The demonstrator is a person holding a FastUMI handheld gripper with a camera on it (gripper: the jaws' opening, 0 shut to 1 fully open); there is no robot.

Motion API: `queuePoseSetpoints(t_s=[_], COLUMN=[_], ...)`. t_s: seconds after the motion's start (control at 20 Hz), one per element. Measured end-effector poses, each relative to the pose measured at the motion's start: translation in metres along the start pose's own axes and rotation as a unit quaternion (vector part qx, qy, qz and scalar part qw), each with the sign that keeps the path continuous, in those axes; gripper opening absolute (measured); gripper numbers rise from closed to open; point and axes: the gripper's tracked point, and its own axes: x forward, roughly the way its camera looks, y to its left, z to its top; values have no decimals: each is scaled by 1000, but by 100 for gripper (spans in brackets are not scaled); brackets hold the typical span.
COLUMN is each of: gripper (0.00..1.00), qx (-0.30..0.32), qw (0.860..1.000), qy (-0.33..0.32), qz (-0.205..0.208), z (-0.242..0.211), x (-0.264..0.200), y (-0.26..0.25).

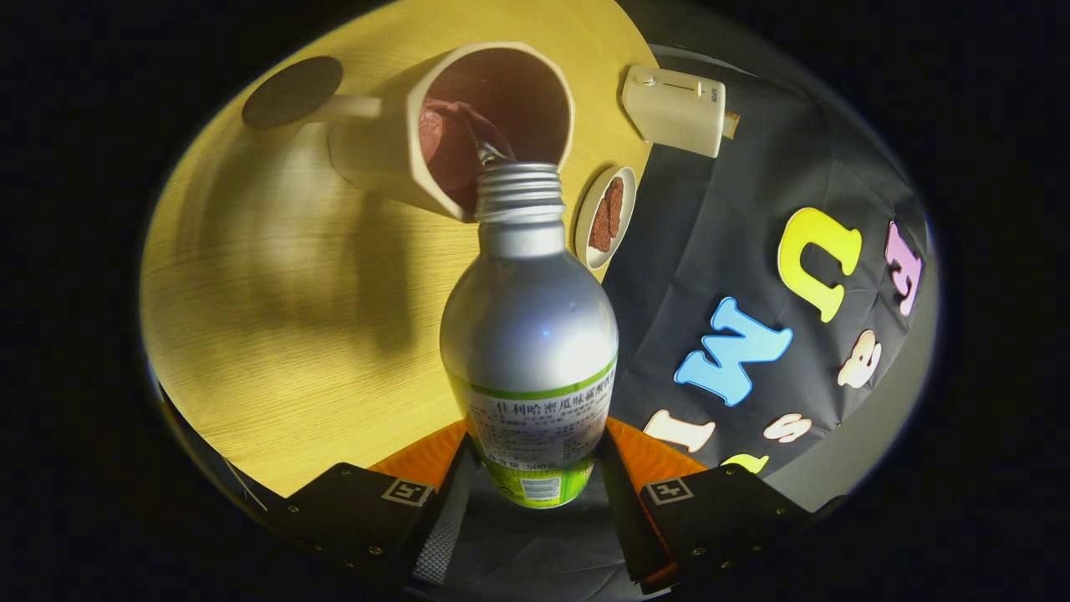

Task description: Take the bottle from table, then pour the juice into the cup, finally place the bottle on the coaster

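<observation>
gripper (535,468) is clamping the bottle (528,334), pouring juice into the cup (468,125) just ahead; placing it on the coaster (292,90) beyond is left.

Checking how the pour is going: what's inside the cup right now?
Dark reddish juice lines the cup, with a thin stream entering from the bottle, which the gripper holds. The bottle's neck covers the cup's near rim, so the fill level is unclear.

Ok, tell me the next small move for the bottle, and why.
Probably hold the tilt steady a moment longer. The bottle, clamped between the jaws of the gripper, has its open neck at the rim of the cup, and a thin stream is running into the dark juice inside. The coaster beyond the cup waits for later.
</observation>
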Motion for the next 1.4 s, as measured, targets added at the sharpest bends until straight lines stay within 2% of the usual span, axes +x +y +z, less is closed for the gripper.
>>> queuePoseSetpoints(t_s=[0.75,1.4], gripper=[77,77], qx=[-34,-61], qw=[999,998], qy=[5,9], qz=[-14,-14], z=[15,27], x=[-5,-7], y=[-38,-43])
